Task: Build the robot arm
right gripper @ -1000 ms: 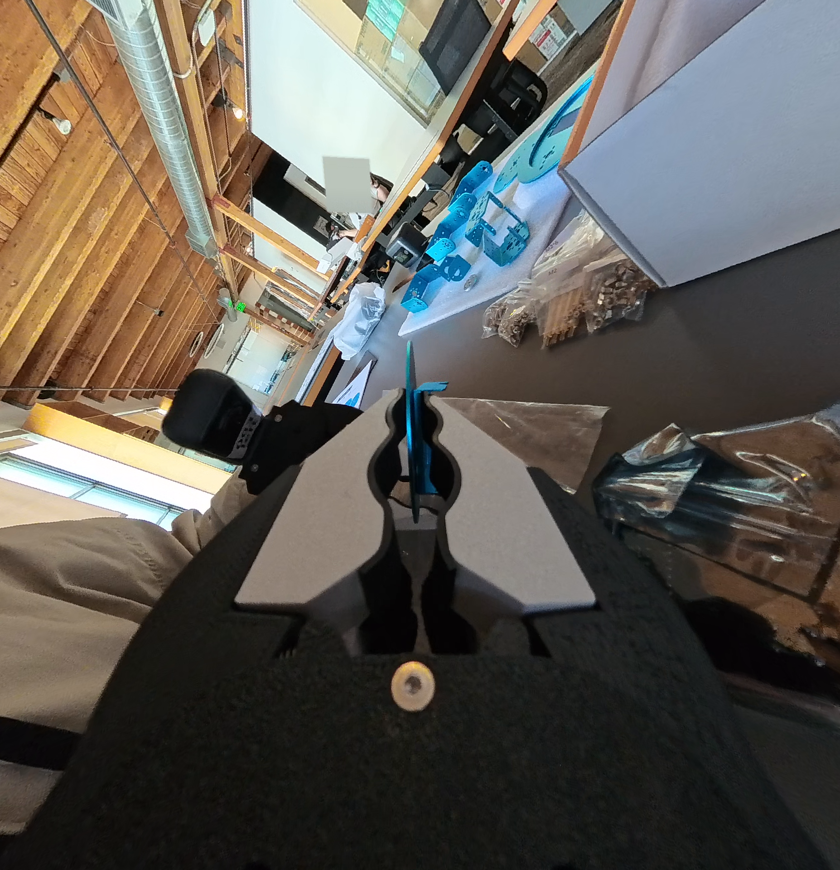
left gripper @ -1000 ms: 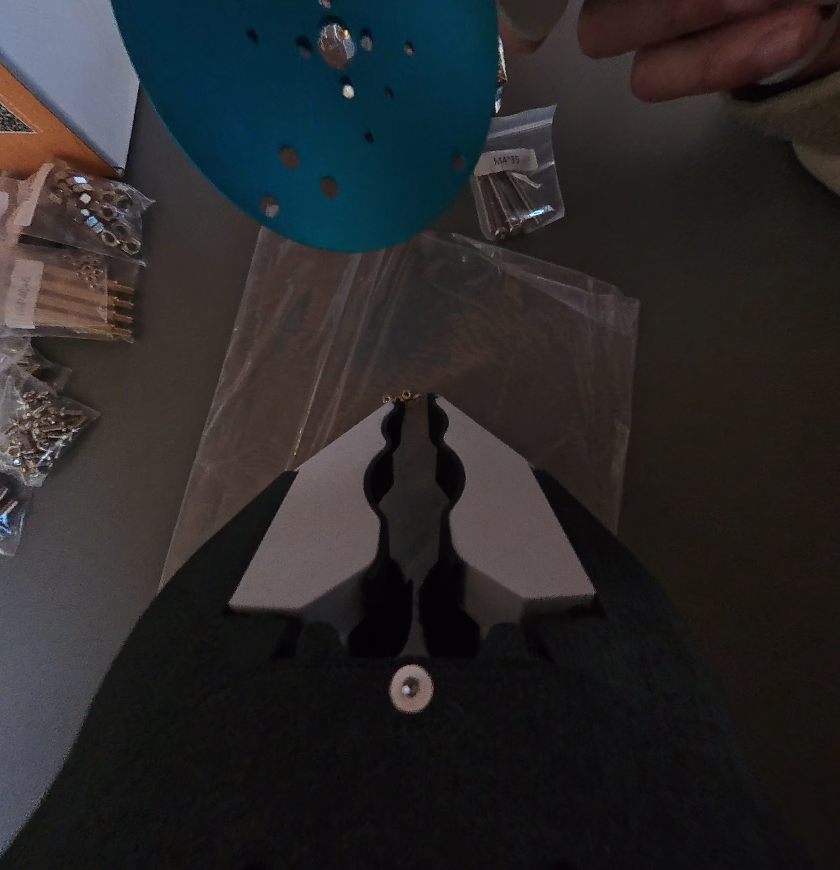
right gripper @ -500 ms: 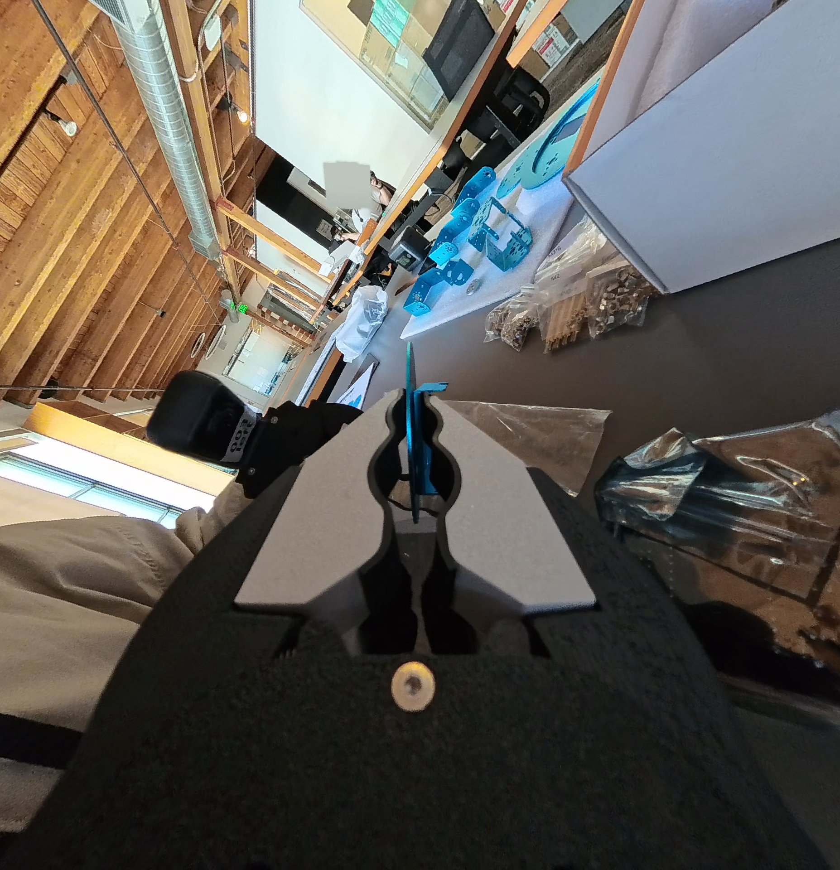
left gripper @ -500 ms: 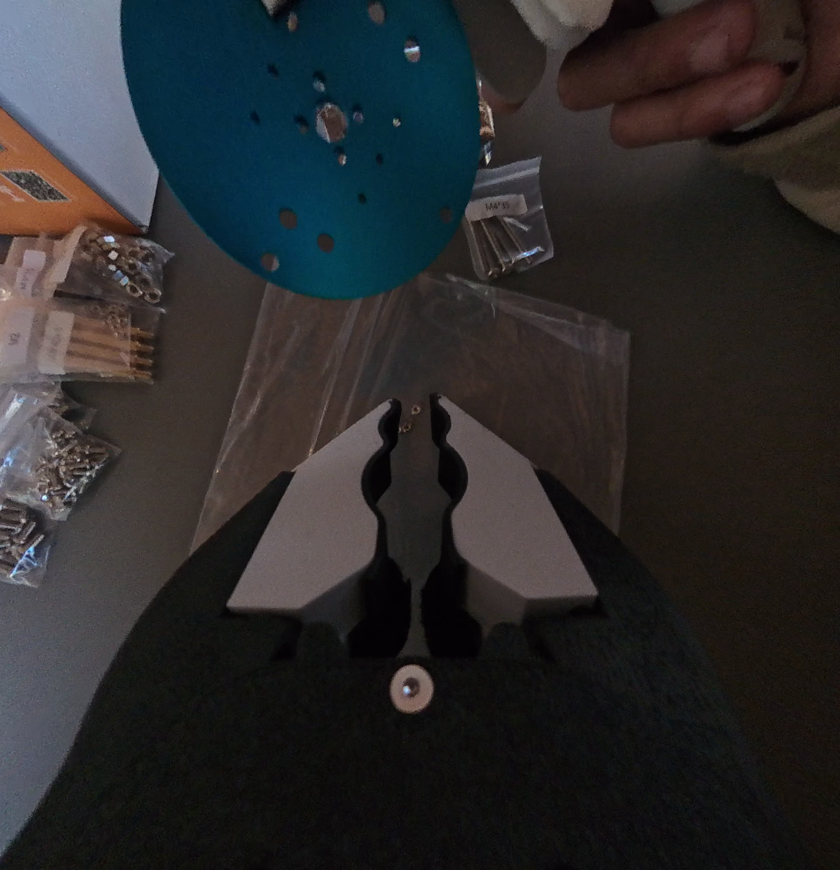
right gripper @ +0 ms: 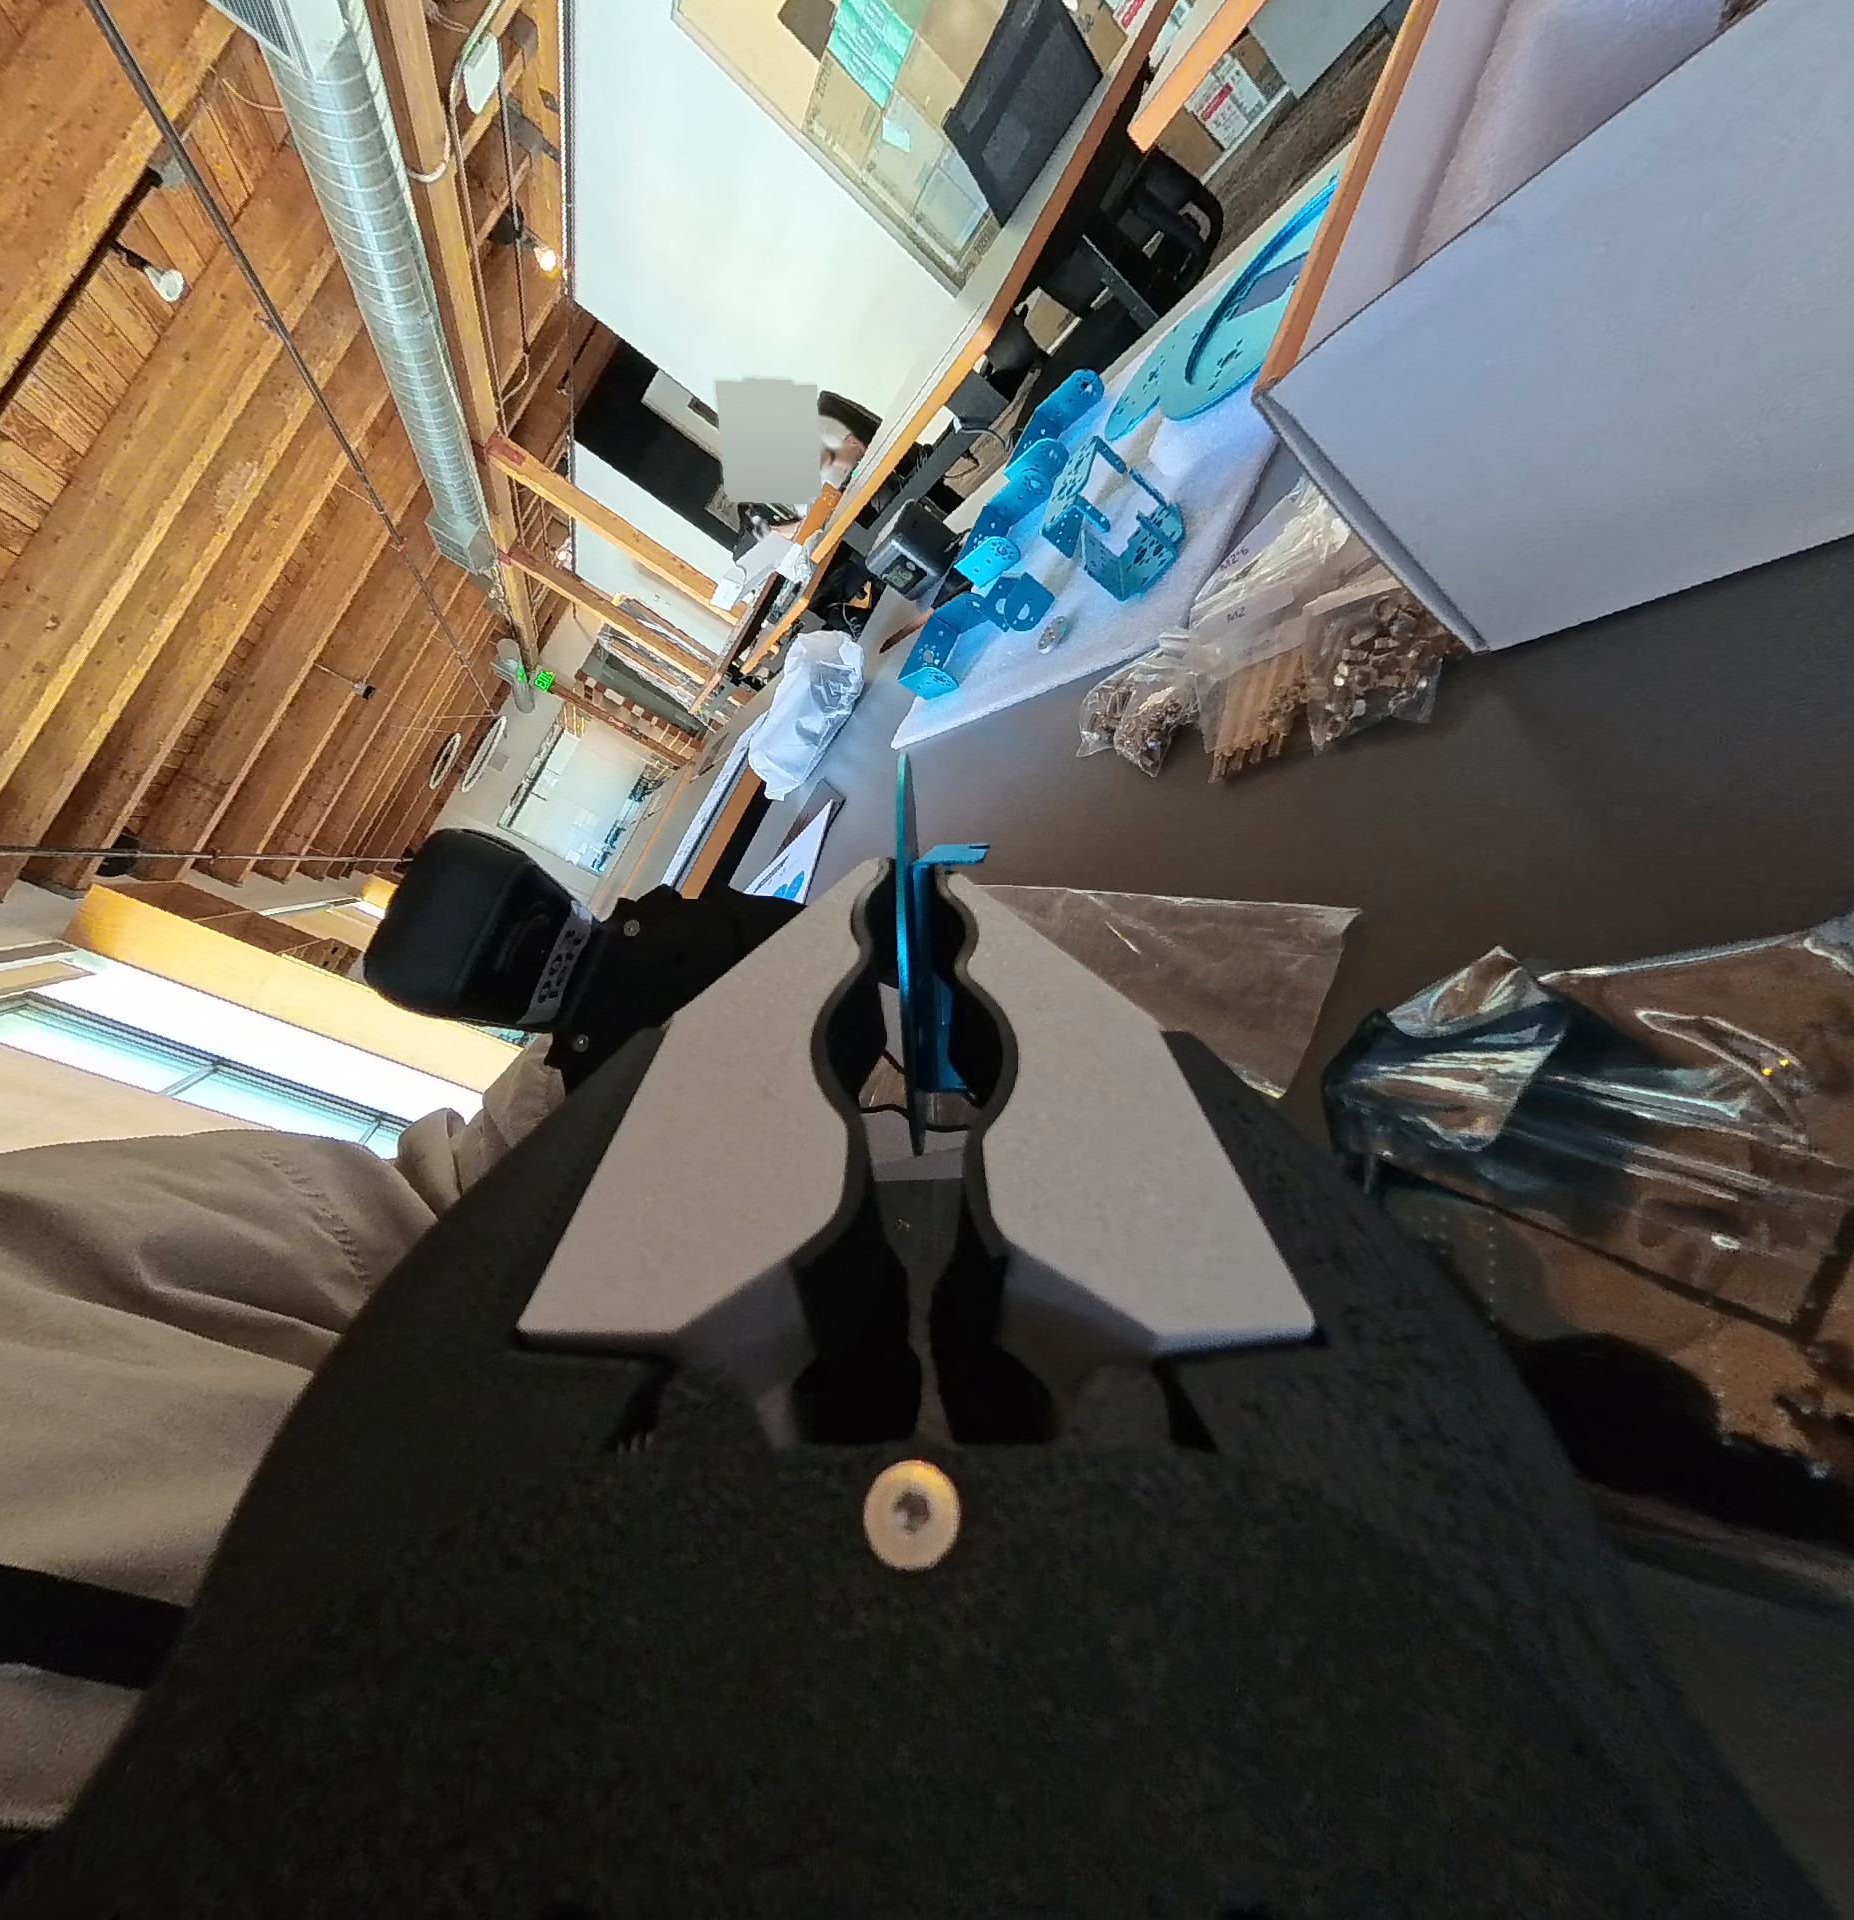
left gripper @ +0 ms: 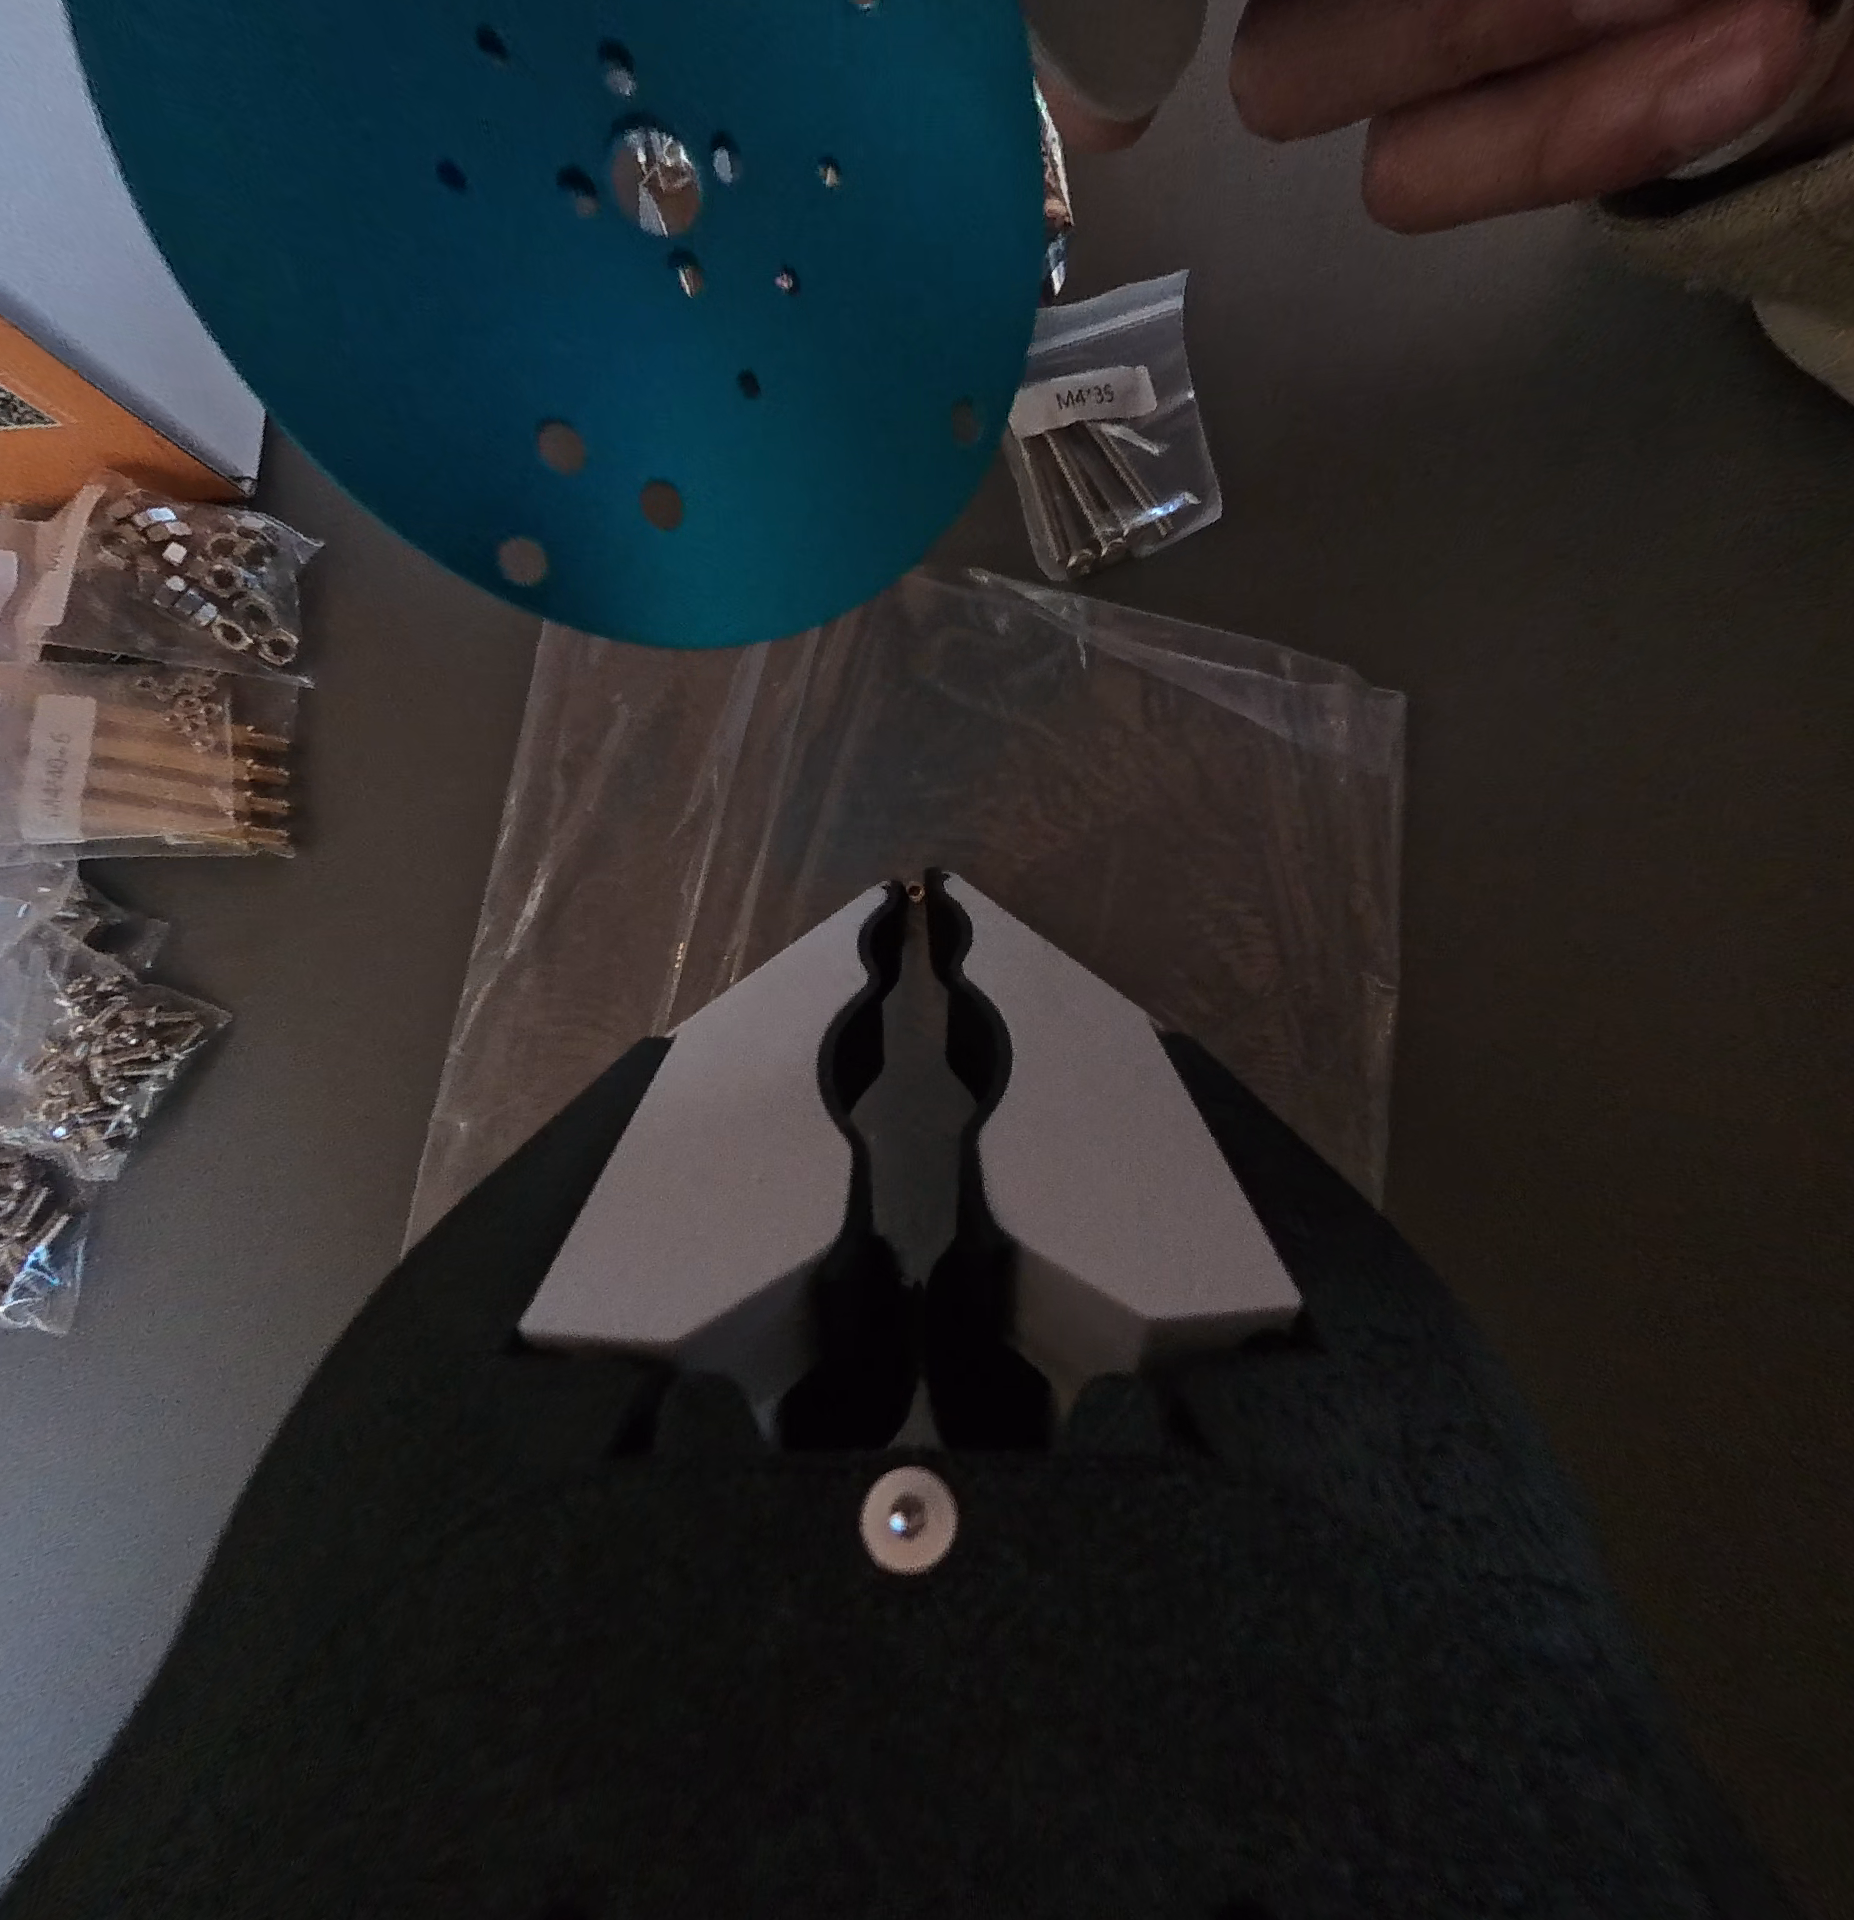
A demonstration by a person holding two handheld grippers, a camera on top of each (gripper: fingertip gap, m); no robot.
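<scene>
My left gripper (left gripper: 915,902) hangs over a flat clear plastic bag (left gripper: 1058,790) on the dark table. Its jaws are almost closed, pinching a tiny brass nut (left gripper: 915,889) at the very tips. A round blue metal disc (left gripper: 590,312) with several holes is held up above and ahead of it. In the right wrist view my right gripper (right gripper: 918,888) is shut on that blue disc (right gripper: 907,810), seen edge-on and upright between the jaws. A small blue bracket (right gripper: 954,856) sticks out at its side. A hand (left gripper: 1525,94) shows at the top right.
Small bags of nuts (left gripper: 175,582), brass standoffs (left gripper: 144,769) and screws (left gripper: 71,1049) lie on the left. A bag of long screws (left gripper: 1110,468) lies behind the clear bag. A white and orange box (right gripper: 1629,395), blue brackets (right gripper: 1089,540) on a white sheet and a crumpled bag (right gripper: 1629,1091) are nearby. One gripper's finger ends stand about 12 cm off the other's.
The left gripper's jaws have narrowed onto the small nut at their tips. The blue disc has shifted and come closer in the left wrist view. The right gripper's grip is unchanged.
</scene>
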